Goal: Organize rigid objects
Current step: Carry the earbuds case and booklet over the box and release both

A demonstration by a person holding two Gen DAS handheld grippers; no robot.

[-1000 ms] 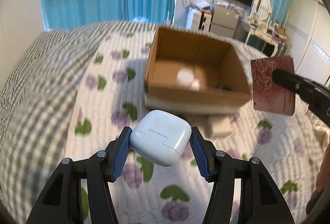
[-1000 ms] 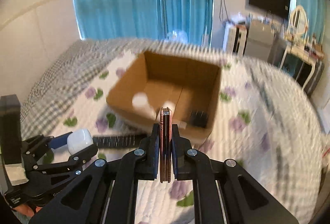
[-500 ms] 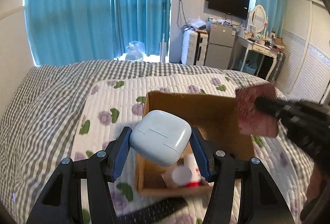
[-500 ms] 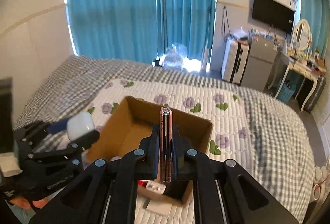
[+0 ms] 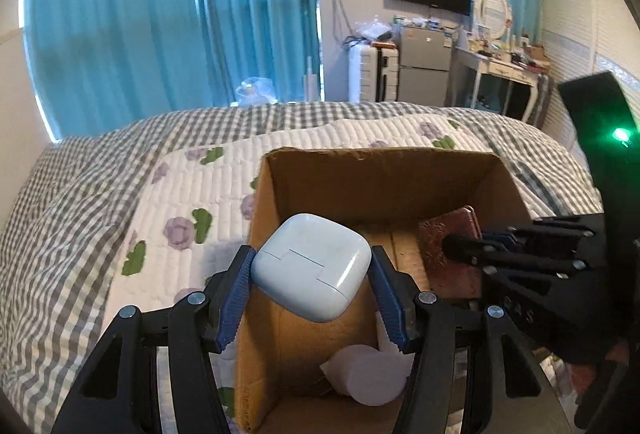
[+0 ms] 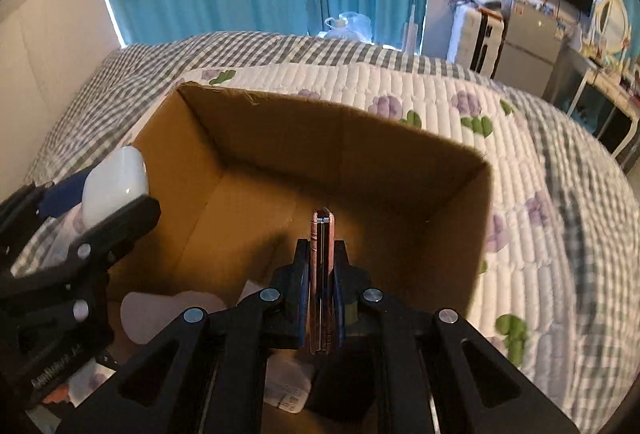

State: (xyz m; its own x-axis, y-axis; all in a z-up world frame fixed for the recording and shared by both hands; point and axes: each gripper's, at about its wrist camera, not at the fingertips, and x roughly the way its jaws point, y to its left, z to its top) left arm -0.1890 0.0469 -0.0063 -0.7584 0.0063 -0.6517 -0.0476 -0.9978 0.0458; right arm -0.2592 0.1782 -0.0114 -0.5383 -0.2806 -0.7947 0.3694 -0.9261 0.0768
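Jaws clamped both sides: your left gripper [image 5: 311, 280] pinches the white rounded earbud case [image 5: 310, 266], right gripper [image 6: 321, 266] the thin reddish-brown wallet [image 6: 321, 234]. Lower both inside the open cardboard box [image 6: 400, 142] before releasing.

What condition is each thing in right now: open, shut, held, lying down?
Left gripper: shut on white rounded plastic case, lid closed.
Right gripper: shut on thin reddish-brown wallet, edge-up.
Brown cardboard box: open-topped.
White bottle: lying inside the box.
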